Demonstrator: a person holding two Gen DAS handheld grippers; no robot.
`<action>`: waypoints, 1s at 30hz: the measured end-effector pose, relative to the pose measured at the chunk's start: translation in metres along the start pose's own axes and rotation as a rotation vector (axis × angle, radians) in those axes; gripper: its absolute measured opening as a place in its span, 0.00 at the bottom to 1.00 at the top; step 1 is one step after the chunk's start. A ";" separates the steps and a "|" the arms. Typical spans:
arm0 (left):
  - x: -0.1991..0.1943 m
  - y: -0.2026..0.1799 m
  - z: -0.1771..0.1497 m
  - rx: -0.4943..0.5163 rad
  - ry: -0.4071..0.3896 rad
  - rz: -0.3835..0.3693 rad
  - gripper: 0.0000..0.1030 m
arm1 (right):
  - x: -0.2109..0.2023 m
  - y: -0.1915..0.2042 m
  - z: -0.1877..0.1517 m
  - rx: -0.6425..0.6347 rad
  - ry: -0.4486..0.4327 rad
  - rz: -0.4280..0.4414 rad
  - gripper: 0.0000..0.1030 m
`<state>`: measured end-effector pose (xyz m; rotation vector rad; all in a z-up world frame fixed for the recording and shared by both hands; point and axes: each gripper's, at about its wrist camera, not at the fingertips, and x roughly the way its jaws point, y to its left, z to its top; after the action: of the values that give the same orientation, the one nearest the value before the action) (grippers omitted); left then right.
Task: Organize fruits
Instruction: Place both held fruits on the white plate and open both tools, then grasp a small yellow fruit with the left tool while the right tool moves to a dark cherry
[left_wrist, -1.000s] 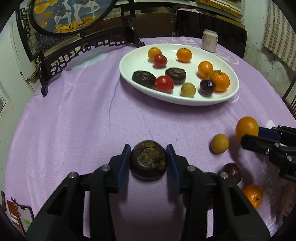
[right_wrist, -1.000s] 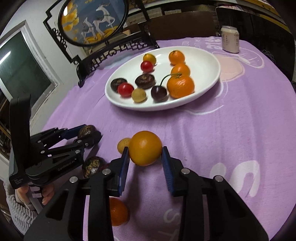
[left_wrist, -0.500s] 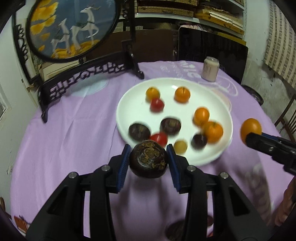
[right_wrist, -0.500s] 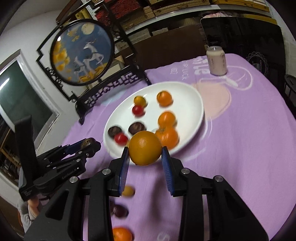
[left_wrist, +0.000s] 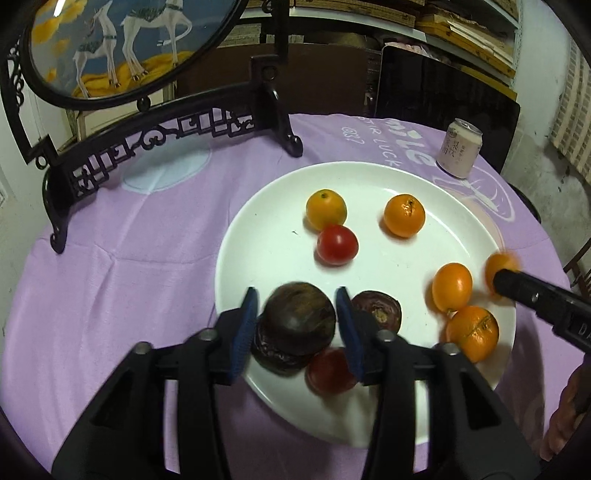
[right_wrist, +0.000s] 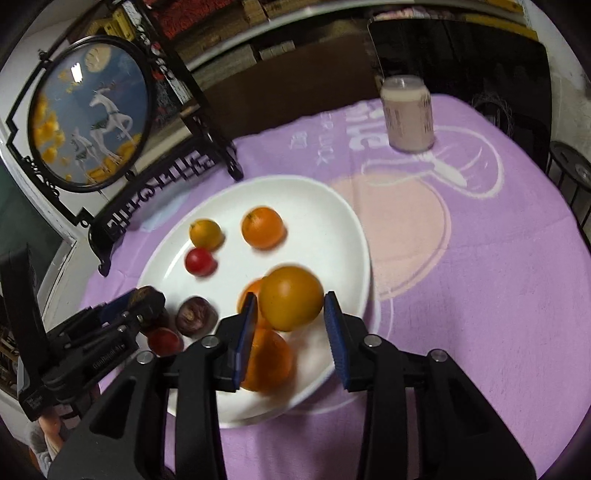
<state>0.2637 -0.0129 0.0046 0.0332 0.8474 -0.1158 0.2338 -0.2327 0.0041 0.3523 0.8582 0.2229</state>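
Note:
Over the near edge of the white plate (left_wrist: 236, 236), my left gripper (left_wrist: 295, 291) has its jaws opening. The dark passion fruit (left_wrist: 299, 319) sits loose between the blue pads, right above another dark fruit (left_wrist: 273, 356). My right gripper (right_wrist: 291, 294) hovers over the plate (right_wrist: 332, 206) on its right side, jaws opening too. A thin gap shows beside the orange (right_wrist: 291, 299) between its pads. From the left wrist that orange (left_wrist: 500, 264) is a blur at the right gripper's tip. Several oranges, red tomatoes and dark fruits lie in the plate.
A pink drink can (left_wrist: 460, 153) stands behind the plate on the purple cloth. At the back left stands a black carved stand with a round deer picture (left_wrist: 122, 48). A dark chair back (left_wrist: 443, 92) rises behind the table. A hand (right_wrist: 44, 439) holds the left gripper.
Both grippers travelled from the near cloth to above the plate with their fruit. The passion fruit has turned and slipped between the left pads, and the orange now blurs at the right tip.

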 end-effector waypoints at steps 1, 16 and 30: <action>-0.001 0.000 -0.001 0.001 -0.006 -0.006 0.53 | -0.001 -0.003 0.000 0.018 -0.001 0.016 0.39; -0.060 -0.007 -0.028 0.072 -0.099 0.049 0.71 | -0.041 0.013 -0.032 -0.017 -0.039 0.063 0.51; -0.085 -0.027 -0.096 0.183 -0.033 -0.042 0.73 | -0.077 0.018 -0.085 -0.026 -0.014 0.091 0.63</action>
<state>0.1336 -0.0249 0.0049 0.1844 0.8032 -0.2326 0.1187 -0.2237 0.0137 0.3683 0.8255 0.3152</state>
